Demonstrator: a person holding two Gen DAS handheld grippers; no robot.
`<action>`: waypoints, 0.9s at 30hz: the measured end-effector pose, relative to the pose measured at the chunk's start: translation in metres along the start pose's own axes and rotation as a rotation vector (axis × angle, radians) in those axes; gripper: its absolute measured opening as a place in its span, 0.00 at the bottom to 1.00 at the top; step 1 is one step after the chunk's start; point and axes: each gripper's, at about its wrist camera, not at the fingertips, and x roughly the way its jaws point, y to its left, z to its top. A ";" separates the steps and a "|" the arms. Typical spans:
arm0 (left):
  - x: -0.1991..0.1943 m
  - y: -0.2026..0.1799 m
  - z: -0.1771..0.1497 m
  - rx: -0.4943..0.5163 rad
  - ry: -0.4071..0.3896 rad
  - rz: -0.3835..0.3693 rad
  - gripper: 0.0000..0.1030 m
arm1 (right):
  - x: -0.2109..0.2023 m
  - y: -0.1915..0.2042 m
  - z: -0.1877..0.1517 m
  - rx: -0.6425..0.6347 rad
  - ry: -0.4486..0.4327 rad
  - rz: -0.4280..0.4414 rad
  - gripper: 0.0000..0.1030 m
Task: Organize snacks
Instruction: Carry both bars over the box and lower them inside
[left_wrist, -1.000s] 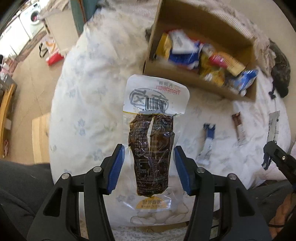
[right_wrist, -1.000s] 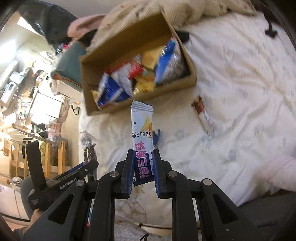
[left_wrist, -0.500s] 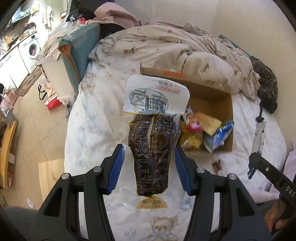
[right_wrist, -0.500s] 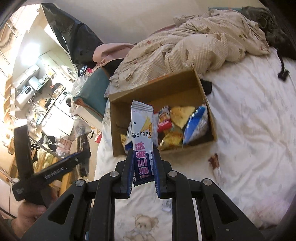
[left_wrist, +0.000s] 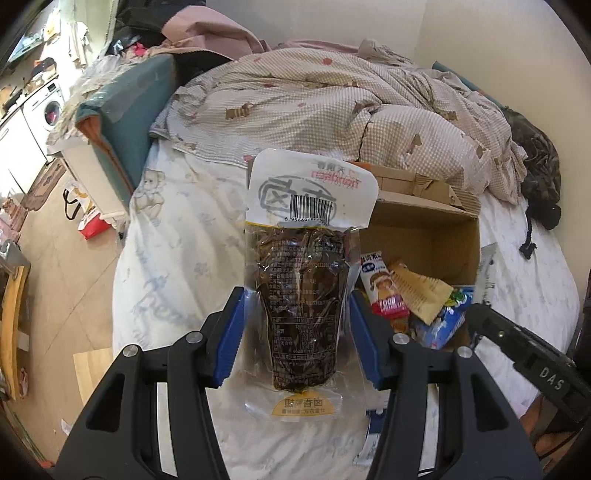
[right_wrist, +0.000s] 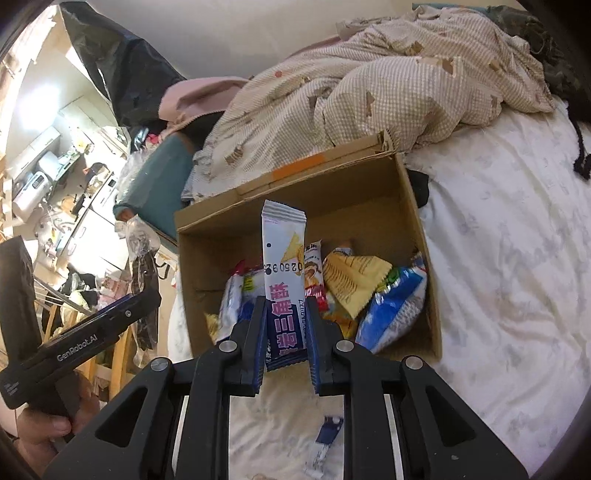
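A dark vacuum pouch is pinched by the left gripper, a slim sachet by the right gripper, above the cardboard box; released early, either could be dropped onto the bedsheet

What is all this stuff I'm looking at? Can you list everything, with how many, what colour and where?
Cardboard box: one, brown, open, on the bed.
Snack packets in the box: several, yellow, blue, red and white, piled inside.
Dark vacuum pouch: one, brown with a white top, held in the left tool.
White and purple stick packet: one, held in the right tool.
Small blue and white packet: one, lying on the sheet in front of the box.
Bed sheet: one, white with a faint print.
Checked quilt: one, beige, bunched behind the box.
Washing machine: one, white, far left.
Left tool: black with blue pads.
Right tool: black with blue pads.
Hand: one, gripping the left tool's handle.
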 end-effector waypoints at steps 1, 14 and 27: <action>0.005 -0.002 0.002 -0.003 0.009 -0.006 0.49 | 0.004 0.000 0.002 -0.005 0.005 -0.007 0.19; 0.064 -0.022 -0.003 0.034 0.051 -0.045 0.50 | 0.047 -0.032 0.012 0.049 0.081 -0.063 0.19; 0.063 -0.020 0.001 0.012 0.000 -0.068 0.53 | 0.051 -0.031 0.015 0.083 0.081 -0.026 0.20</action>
